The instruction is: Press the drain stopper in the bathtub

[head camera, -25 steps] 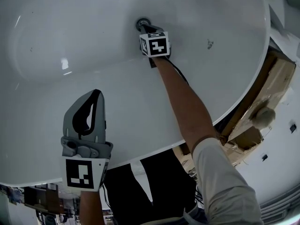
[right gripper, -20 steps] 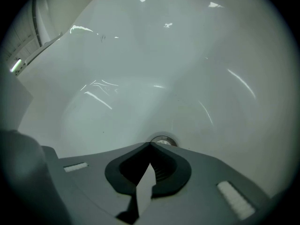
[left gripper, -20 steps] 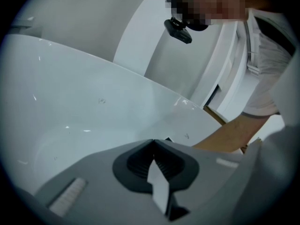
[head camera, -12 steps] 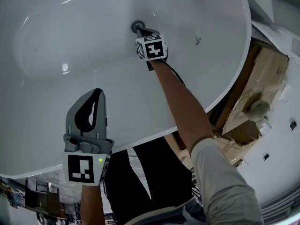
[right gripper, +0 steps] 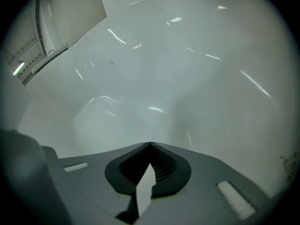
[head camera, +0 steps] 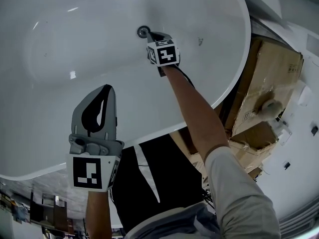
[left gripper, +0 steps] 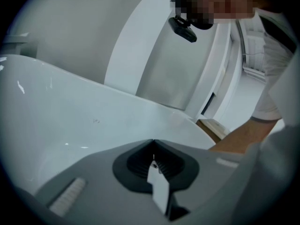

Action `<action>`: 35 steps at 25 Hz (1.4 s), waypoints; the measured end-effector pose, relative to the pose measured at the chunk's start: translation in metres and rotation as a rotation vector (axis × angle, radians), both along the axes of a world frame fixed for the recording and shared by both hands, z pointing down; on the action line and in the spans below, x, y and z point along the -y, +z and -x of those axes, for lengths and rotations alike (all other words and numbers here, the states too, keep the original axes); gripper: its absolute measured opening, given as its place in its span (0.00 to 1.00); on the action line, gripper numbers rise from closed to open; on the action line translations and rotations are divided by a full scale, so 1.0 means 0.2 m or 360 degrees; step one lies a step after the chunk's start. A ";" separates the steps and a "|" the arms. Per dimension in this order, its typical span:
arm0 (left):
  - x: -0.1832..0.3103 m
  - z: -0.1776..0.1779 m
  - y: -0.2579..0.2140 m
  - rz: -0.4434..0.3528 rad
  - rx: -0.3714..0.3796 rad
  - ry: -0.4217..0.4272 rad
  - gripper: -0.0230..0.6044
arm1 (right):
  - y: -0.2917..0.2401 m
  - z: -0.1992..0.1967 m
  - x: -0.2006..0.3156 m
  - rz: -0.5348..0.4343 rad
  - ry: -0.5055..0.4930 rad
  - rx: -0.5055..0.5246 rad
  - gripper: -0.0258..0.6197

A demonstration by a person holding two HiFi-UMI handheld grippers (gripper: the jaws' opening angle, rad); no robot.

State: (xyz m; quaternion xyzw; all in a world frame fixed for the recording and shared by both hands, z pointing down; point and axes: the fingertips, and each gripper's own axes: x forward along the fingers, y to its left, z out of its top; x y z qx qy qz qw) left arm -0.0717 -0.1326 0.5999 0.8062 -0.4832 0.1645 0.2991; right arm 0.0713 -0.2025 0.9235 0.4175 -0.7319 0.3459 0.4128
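Note:
The white bathtub fills most of the head view. Its round metal drain stopper sits on the tub floor at the top centre. My right gripper reaches down into the tub, jaws shut, tips at the stopper's right edge; whether they touch it I cannot tell. In the right gripper view my right gripper shows closed jaws over bare tub wall, and the stopper is hidden. My left gripper hovers shut and empty above the tub's near side. In its own view my left gripper points across the tub rim.
Cardboard boxes stand tight against the tub's right rim. The person's bare right forearm stretches over the tub's near edge. The person's dark clothing is below that edge. A white panel rises behind the tub.
The head view has shifted, so the tub and boxes sit further left in the frame. The right gripper stays at the drain stopper. The left gripper holds its place, still shut.

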 end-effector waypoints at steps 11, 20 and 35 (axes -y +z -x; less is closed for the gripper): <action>-0.01 -0.03 -0.22 -0.0012 -0.0001 -0.0013 0.04 | -0.28 -0.02 -0.06 -0.0022 0.0049 0.0086 0.03; -0.02 -0.06 -0.44 -0.0044 0.0037 -0.0002 0.04 | -0.54 -0.09 -0.11 -0.0028 0.0096 0.0132 0.03; -0.07 -0.10 -0.70 -0.0097 0.0069 0.0052 0.04 | -0.94 -0.10 -0.27 -0.0143 0.0077 0.0253 0.03</action>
